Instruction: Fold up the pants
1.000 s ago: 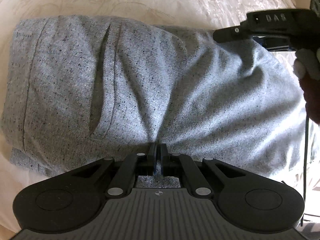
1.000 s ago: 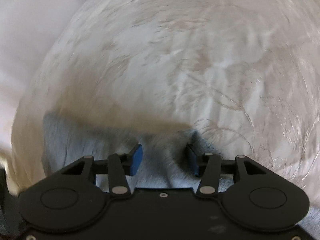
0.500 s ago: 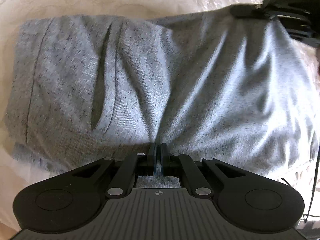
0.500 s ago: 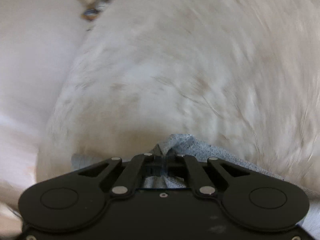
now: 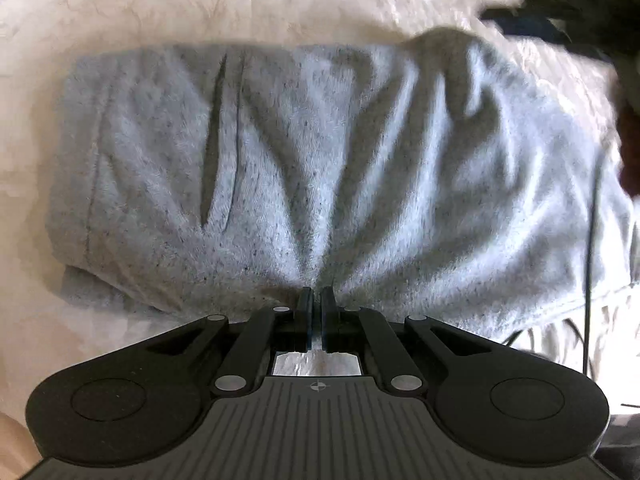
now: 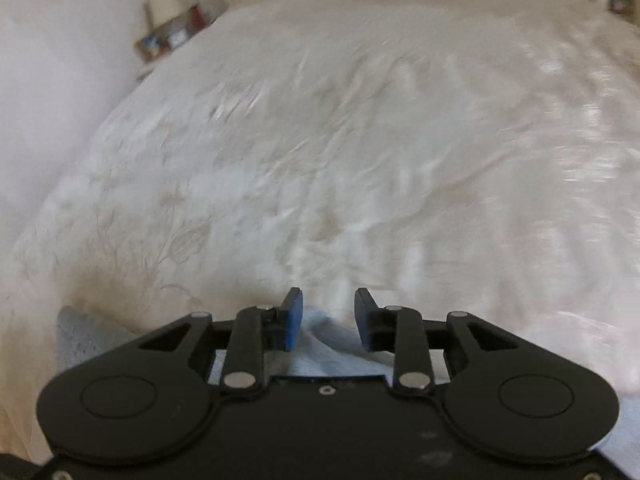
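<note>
blurred: right gripper [image 5: 560,20], shelf clutter [image 6: 172,36] | cut off: pants [image 5: 320,168] at right edge

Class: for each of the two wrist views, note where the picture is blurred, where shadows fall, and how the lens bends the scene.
Left wrist view: grey pants fairly sharp, dark shadows in their folds; right claw at top right smeared by blur. Right wrist view: white bedspread streaked with motion blur and bulged by the fisheye; the claw's own fingers stay crisp.

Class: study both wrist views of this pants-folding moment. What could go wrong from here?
1. The right hand-held gripper has just been opening; the pads stand clear of the pants fabric between them, so that corner may drop.
2. The left hand-held gripper is pinching the near edge alone; pulling could bunch the radiating wrinkles.
</note>
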Motion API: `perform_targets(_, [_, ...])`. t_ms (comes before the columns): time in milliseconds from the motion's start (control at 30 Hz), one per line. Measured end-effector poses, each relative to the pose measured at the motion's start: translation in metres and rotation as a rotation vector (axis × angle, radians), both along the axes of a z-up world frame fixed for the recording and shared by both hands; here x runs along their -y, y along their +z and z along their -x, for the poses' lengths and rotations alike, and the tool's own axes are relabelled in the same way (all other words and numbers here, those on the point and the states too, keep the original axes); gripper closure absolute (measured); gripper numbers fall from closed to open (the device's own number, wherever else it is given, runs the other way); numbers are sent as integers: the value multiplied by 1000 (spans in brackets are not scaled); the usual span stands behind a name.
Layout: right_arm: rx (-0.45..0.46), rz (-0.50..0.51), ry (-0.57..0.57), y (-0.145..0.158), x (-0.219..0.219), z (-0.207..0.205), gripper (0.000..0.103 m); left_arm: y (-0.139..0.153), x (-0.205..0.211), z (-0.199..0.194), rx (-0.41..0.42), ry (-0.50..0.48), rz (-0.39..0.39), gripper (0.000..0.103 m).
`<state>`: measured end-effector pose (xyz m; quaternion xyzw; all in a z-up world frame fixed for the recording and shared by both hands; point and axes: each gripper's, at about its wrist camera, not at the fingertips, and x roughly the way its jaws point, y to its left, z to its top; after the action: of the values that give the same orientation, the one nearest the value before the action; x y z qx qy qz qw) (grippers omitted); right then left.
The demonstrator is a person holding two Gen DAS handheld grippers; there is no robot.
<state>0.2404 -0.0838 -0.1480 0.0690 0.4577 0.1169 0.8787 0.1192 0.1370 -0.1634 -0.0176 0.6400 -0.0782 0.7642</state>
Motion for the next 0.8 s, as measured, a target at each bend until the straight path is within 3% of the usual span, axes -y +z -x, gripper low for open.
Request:
perform_targets(200, [-67,144,-33,-17,60,36,72,16,26,-18,86,-6,29,99])
perform_targets(367, [-83,158,-1,-25,97,49,72,-11,52,-6,9,-40,3,99])
perform_targets(467, [-89,156,78,-26,112,34,70,-27,51,10,-9,-32,-34,98])
perform_targets(600, [-95,173,224,-24,125,14,58,-17,49,2,-44,58,-51,99])
perform_targets(733, [-154,161,395,-32,129,-7,56,4,60,-9,21,88,-95,99])
perform_targets(800, [-186,163,479,-40,129,-11,59,14,70,-16,49,103,-84,99])
